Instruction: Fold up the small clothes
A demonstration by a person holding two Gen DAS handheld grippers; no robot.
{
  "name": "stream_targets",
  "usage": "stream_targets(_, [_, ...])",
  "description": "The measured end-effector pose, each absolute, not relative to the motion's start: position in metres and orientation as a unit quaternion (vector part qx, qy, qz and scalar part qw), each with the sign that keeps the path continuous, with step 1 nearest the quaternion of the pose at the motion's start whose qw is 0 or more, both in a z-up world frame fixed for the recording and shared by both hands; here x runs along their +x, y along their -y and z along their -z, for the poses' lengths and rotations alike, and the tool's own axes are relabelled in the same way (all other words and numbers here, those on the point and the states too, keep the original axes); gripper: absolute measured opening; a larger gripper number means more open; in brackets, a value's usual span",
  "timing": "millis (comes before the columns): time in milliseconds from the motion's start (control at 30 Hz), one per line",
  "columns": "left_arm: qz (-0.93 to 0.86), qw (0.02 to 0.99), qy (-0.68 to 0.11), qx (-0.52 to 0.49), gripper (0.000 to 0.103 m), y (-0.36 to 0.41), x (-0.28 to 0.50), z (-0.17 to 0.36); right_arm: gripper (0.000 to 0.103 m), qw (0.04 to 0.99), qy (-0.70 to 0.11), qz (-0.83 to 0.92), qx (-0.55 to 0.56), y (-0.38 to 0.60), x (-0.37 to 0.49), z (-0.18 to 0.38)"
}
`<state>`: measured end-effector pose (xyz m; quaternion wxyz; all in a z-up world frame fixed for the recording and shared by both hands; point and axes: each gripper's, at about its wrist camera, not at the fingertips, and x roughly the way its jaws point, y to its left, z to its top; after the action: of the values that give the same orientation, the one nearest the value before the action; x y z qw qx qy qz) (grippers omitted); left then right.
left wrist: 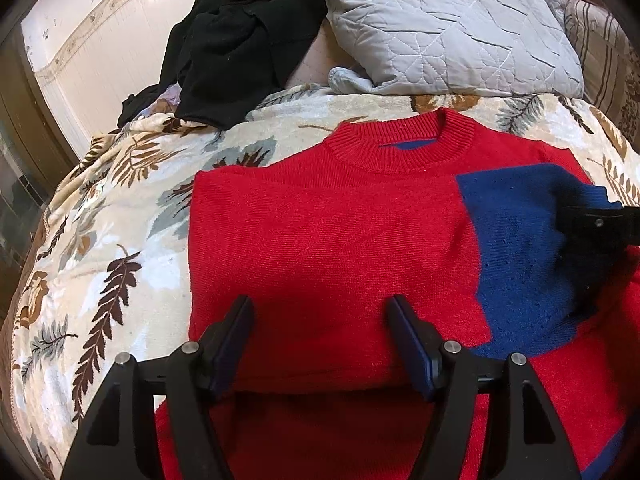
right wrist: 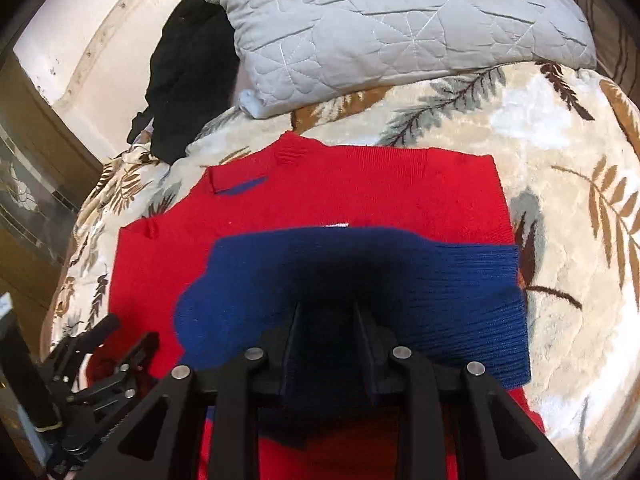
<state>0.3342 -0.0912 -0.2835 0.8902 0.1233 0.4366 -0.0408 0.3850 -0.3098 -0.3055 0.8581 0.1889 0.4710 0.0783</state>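
Note:
A small red knit sweater (left wrist: 320, 232) with a round collar lies flat on the bed. Its blue sleeve (left wrist: 516, 264) is folded across the right side of the body. My left gripper (left wrist: 320, 312) is open just above the sweater's lower middle, with nothing between its fingers. My right gripper (right wrist: 326, 312) hovers low over the blue sleeve (right wrist: 440, 300), its fingers a narrow gap apart; whether they pinch cloth is not clear. The right gripper's tip also shows in the left wrist view (left wrist: 592, 224). The left gripper shows at the lower left of the right wrist view (right wrist: 108, 344).
The bed is covered by a cream blanket (left wrist: 120, 240) with a leaf pattern. A grey quilted pillow (left wrist: 440, 28) lies beyond the collar. A black garment (left wrist: 236, 44) is heaped at the far left beside it. A pale wall (left wrist: 92, 32) runs behind.

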Motion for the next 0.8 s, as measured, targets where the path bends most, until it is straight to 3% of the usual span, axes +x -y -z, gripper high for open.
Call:
stream_targets(300, [0.031, 0.897, -0.434, 0.079, 0.072, 0.070, 0.335, 0.262, 0.031, 0.836, -0.502, -0.110, 0.194, 0.302, 0.368, 0.299])
stream_targets(533, [0.028, 0.879, -0.467, 0.094, 0.075, 0.071, 0.341, 0.277, 0.031, 0.829, -0.518, -0.118, 0.175, 0.298, 0.363, 0.304])
stream_targets(700, [0.014, 0.885, -0.458, 0.080, 0.075, 0.064, 0.351, 0.272, 0.031, 0.856, -0.456, -0.070, 0.233, 0.339, 0.361, 0.287])
stream_targets(800, [0.007, 0.876, -0.473, 0.092, 0.075, 0.066, 0.355, 0.285, 0.031, 0.831, -0.490, -0.052, 0.259, 0.355, 0.375, 0.311])
